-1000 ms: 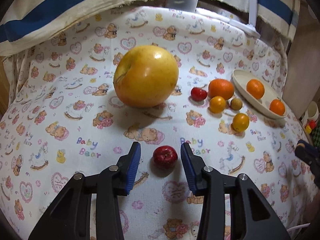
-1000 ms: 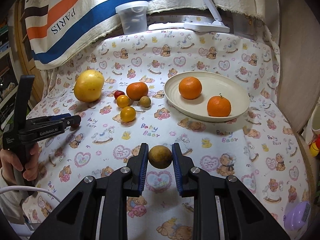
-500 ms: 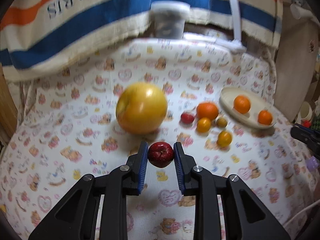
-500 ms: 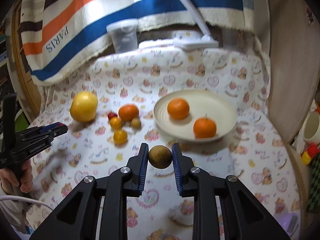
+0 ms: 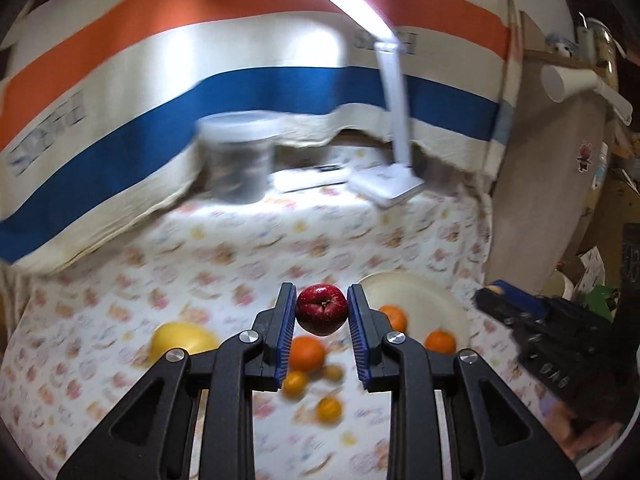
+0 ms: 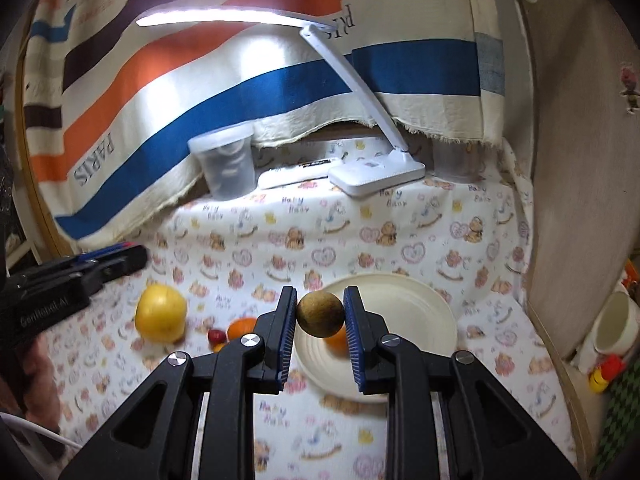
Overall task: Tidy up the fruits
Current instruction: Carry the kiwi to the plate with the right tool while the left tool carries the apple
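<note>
Both fruits are up off the cloth (image 6: 400, 248) since before. We see left gripper (image 5: 322, 314) clamping glossy red apple (image 5: 322, 309), right gripper (image 6: 320, 314) clamping dull brown round fruit (image 6: 320, 313) above plate (image 6: 420, 312).

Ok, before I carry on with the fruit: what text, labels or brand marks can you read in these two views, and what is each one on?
"PARIS" on the striped cloth, and again upside down near its top edge.
"Baby Bear" repeated across the printed tablecloth.
"GenRobot.AI" on the left gripper body, partly soft.
Dark print on the flat white item beside the lamp base: too small to read.
Left wrist view: lettering blurred, unreadable.
</note>
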Demonstrator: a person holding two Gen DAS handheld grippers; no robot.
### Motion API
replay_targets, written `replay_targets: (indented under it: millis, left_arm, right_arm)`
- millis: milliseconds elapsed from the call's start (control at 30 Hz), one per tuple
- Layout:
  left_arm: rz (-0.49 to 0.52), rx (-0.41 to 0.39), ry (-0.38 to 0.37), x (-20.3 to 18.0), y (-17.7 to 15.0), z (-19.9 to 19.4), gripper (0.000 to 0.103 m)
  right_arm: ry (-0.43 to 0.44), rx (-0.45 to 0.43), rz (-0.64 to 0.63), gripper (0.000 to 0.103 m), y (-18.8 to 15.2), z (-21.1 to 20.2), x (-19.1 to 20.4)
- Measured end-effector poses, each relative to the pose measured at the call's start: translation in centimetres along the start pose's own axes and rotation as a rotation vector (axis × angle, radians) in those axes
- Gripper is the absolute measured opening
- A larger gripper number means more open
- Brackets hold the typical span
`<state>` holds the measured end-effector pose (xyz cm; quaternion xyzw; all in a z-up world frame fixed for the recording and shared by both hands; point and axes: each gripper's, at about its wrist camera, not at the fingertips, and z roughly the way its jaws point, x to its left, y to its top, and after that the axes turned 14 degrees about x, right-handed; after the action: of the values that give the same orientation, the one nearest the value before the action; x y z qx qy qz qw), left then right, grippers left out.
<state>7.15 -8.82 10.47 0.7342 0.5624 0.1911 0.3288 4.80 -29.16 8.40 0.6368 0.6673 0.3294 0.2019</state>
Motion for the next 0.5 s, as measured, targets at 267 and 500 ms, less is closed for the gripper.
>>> replay_targets:
  millis: [267, 500]
  left_arm:
    - [0.021, 0.142, -0.016, -2.7, 0.1, 6.7, 0.025]
    - [0.053, 0.295, -0.058, -3.4, -0.2, 12.6, 0.025]
  right_arm:
    - [-0.054, 0.091, -0.016, 0.025, -0.5, 4.9, -2.3]
    - [0.010, 0.323, 0.004, 0.025, -2.0, 9.8, -3.4]
